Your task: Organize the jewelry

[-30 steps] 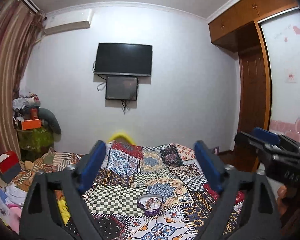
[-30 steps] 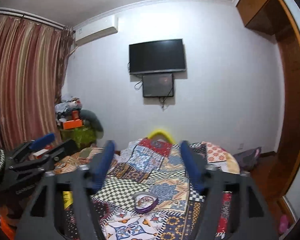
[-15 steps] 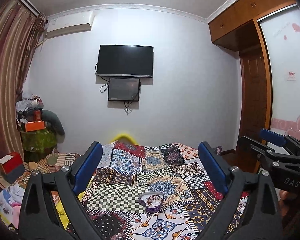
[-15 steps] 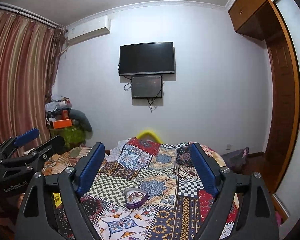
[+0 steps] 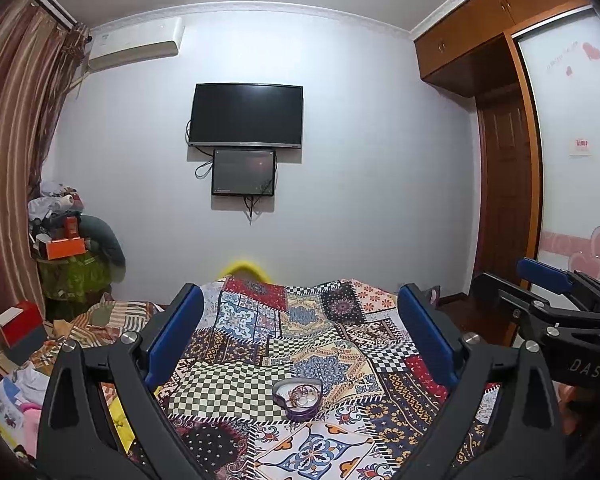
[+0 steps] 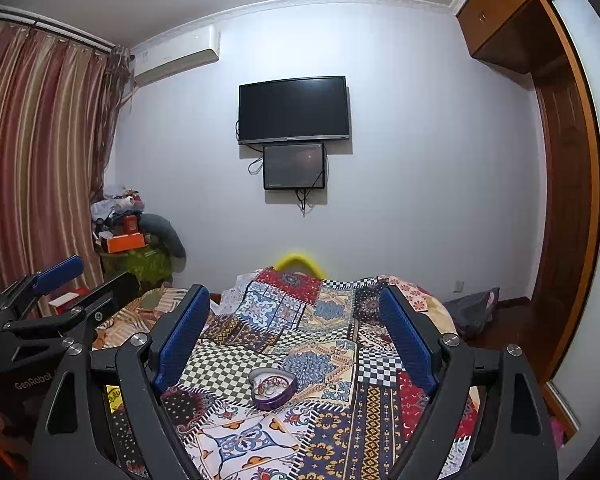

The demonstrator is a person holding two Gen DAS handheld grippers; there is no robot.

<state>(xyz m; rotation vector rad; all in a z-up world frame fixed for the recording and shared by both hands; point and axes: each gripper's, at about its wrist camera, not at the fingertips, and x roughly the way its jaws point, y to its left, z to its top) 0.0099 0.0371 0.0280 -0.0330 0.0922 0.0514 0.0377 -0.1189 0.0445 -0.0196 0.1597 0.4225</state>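
A purple heart-shaped box [image 5: 298, 396] holding several pieces of jewelry sits on a patchwork bedspread [image 5: 312, 320]. It also shows in the right wrist view [image 6: 273, 389]. My left gripper [image 5: 298, 332] is open and empty, held above and short of the box. My right gripper [image 6: 294, 334] is open and empty, likewise above and short of the box. Each gripper shows at the edge of the other's view: the right one [image 5: 556, 312], the left one [image 6: 48, 312].
The bedspread [image 6: 300, 320] covers a bed that fills the middle. A cluttered stand with an orange box [image 5: 64, 246] and piled fabric are at the left. A wardrobe [image 5: 512, 184] stands at the right. A TV [image 5: 246, 116] hangs on the far wall.
Both grippers have opened wider and shifted slightly; the box now sits a little higher in both views. The box has not moved on the bed.
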